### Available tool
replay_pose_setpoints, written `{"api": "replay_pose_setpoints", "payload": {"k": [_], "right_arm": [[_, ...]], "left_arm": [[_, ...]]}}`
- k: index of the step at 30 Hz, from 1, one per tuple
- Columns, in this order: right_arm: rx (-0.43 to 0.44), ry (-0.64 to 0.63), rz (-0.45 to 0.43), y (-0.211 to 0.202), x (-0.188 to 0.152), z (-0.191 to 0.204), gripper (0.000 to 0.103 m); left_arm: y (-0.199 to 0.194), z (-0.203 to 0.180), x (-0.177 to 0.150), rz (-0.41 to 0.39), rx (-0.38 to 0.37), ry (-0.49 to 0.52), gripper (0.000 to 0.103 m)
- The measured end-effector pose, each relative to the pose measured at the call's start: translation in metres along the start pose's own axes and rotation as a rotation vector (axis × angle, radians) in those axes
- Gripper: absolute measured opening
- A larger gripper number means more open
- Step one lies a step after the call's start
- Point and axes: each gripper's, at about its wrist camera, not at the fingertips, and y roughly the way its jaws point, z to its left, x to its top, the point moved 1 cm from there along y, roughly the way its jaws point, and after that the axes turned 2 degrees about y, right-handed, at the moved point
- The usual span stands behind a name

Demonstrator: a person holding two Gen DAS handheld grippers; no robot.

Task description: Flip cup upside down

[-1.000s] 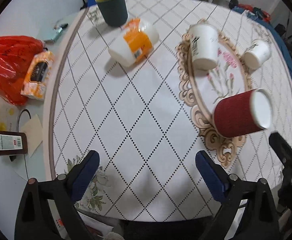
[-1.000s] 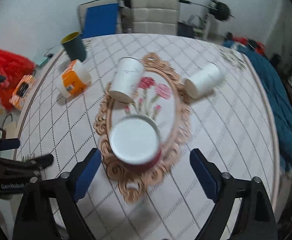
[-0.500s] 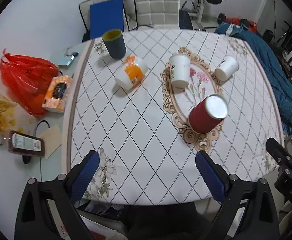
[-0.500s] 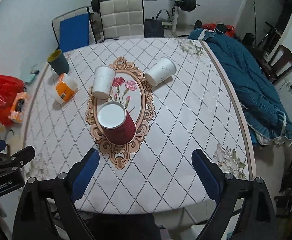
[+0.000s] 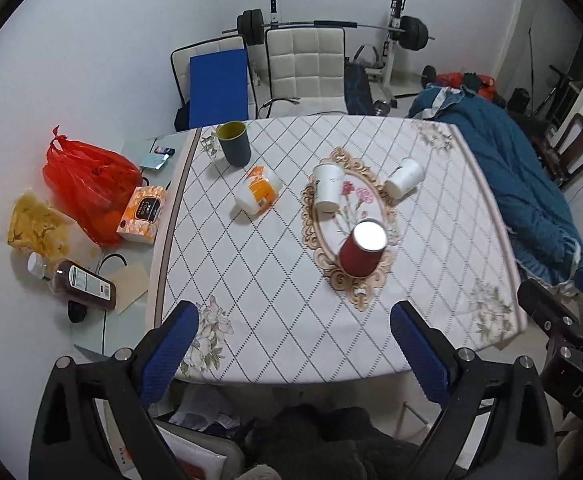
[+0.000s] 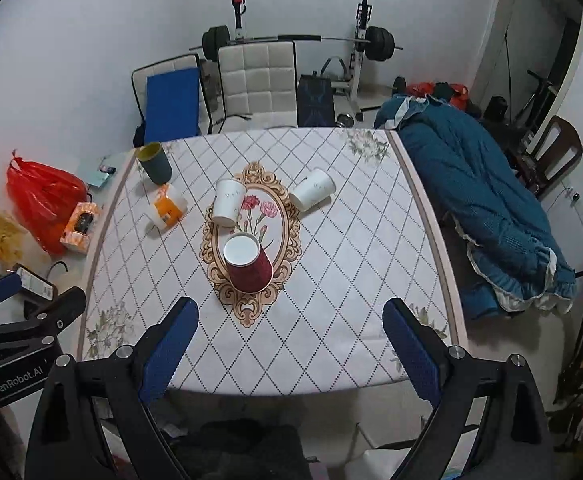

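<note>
A red paper cup (image 5: 360, 251) (image 6: 247, 262) stands upside down, white base up, on the ornate oval mat (image 5: 331, 216) (image 6: 287, 216). A white paper cup (image 5: 328, 187) (image 6: 229, 202) also stands upside down on the mat's far left edge. Another white cup (image 5: 405, 178) (image 6: 313, 194) lies on its side right of the mat. My left gripper (image 5: 295, 344) and right gripper (image 6: 291, 340) are both open and empty, held high above and behind the table's near edge, far from the cups.
An orange-labelled white cup (image 5: 259, 194) lies on its side and a dark green cup (image 5: 234, 143) stands upright at the far left. A red bag (image 5: 87, 184), tissue box (image 5: 143, 214) and bottle (image 5: 83, 286) sit left of the table. A blue quilt (image 6: 479, 192) lies right.
Both grippers have pulled up and back from the table, so the whole table now shows. The red cup stays upside down on the mat.
</note>
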Motion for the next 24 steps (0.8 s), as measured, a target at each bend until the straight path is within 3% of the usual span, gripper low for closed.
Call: {"api": "replay_pose_setpoints", "payload": {"k": [15, 24], "right_arm": [[-0.001, -0.016, -0.111, -0.118, -0.004, -0.02, 0.096], [-0.001, -0.017, -0.107, -0.128, -0.001, -0.03, 0.096]], "left_arm": [[-0.075, -0.01, -0.011, -0.047, -0.019, -0.046, 0.098], [-0.083, -0.015, -0.015, -0.064, -0.005, -0.057, 0.098]]}}
